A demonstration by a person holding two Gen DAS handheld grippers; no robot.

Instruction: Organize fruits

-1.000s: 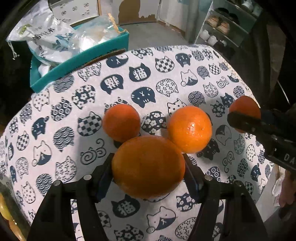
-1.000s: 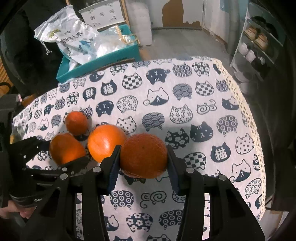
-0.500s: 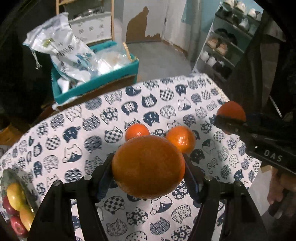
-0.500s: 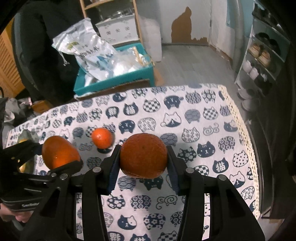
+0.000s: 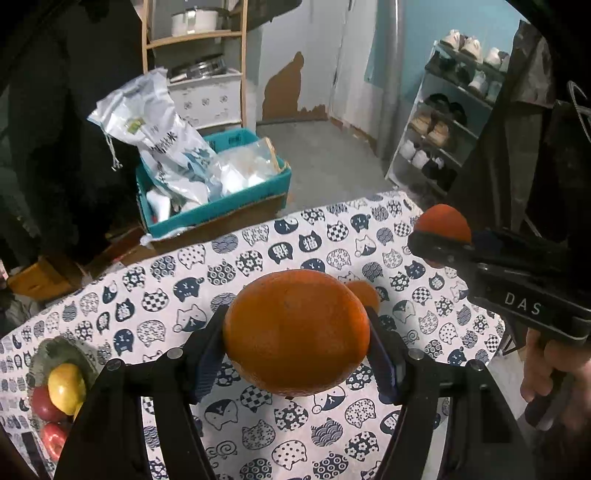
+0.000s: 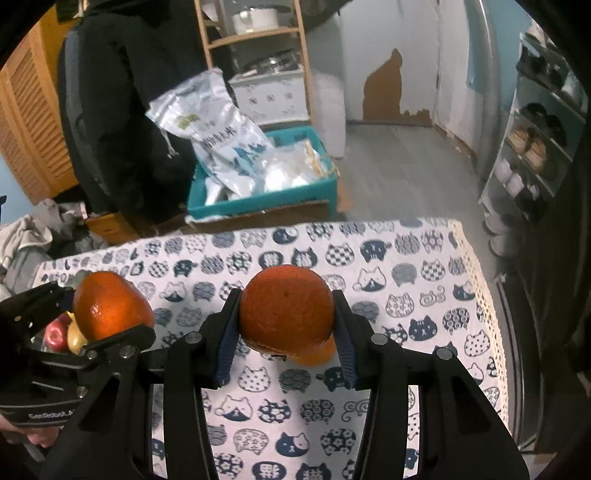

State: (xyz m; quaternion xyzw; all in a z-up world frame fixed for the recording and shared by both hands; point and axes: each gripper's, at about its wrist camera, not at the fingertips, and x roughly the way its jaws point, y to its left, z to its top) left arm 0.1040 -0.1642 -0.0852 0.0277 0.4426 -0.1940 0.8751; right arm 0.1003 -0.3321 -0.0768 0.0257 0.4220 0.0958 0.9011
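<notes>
Above the tablecloth (image 5: 258,435), both grippers' jaws each clamp an orange (image 5: 295,332) (image 6: 286,308).

A lived-in home, seemingly an entryway or utility room. A table with a cat-print tablecloth (image 6: 406,258) stands on a grey floor. Beyond its far edge sits a teal crate (image 5: 221,206) with a large white bag (image 5: 159,136) in it. A shoe rack (image 5: 443,129) full of shoes lines the right wall, a wooden shelf (image 6: 255,37) holds a pot (image 6: 255,16), and wall paint (image 6: 384,85) is peeling.
</notes>
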